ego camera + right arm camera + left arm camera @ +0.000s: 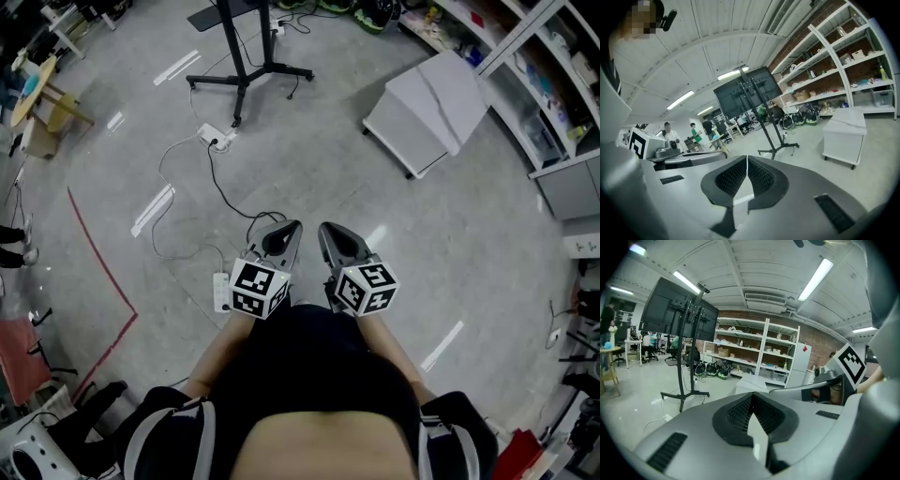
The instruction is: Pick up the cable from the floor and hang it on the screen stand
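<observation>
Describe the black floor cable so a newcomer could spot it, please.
A black screen stand tops the head view; a white power strip lies by its feet. The black cable runs from it toward the person, unlike the pale cable looping left.

White wheeled cabinet near wall shelving; red floor line far left

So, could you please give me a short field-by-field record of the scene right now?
left gripper: fingers shut, empty, held above the floor
right gripper: fingers shut, empty, beside the left one
cable: black, lying on the floor, not yet picked up
screen stand: upright, past the cable's far end
task stage: not yet begun
</observation>
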`<action>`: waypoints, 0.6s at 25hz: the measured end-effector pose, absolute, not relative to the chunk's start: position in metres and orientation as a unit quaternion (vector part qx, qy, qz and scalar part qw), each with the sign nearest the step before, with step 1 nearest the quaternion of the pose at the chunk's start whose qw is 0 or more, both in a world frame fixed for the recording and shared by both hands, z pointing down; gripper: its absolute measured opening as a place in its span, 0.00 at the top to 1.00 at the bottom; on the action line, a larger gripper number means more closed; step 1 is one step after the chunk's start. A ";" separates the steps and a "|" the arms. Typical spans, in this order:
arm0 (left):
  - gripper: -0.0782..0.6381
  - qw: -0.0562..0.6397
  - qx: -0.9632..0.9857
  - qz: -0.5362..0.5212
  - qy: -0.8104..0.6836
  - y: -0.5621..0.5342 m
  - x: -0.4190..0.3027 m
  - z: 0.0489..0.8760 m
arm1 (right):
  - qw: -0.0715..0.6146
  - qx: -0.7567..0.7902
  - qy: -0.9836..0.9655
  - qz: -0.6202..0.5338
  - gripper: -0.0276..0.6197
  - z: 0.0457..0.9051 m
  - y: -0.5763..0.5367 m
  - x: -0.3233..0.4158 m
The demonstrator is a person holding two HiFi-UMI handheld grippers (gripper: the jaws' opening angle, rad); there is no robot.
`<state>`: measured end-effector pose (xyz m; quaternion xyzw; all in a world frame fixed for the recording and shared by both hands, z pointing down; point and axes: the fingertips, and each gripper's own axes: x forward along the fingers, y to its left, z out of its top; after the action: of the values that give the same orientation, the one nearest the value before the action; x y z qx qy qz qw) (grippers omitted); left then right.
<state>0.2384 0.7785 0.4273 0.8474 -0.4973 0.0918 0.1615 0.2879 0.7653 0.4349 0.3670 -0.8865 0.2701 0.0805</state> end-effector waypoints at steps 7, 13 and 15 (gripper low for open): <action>0.88 0.157 0.859 0.100 -0.477 0.694 0.206 0.420 | 0.066 0.365 -0.891 0.263 0.92 0.424 0.684 0.245; 0.88 0.146 0.871 0.104 -0.457 0.624 0.172 0.414 | 0.054 0.373 -0.891 0.253 0.92 0.418 0.612 0.207; 0.88 0.142 0.872 0.102 -0.457 0.604 0.160 0.413 | 0.057 0.375 -0.891 0.251 0.92 0.419 0.594 0.194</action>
<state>0.1598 0.6043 0.4128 0.8723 -0.4565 0.1024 0.1421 0.1944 0.5936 0.4193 0.3745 -0.8907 0.2511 0.0572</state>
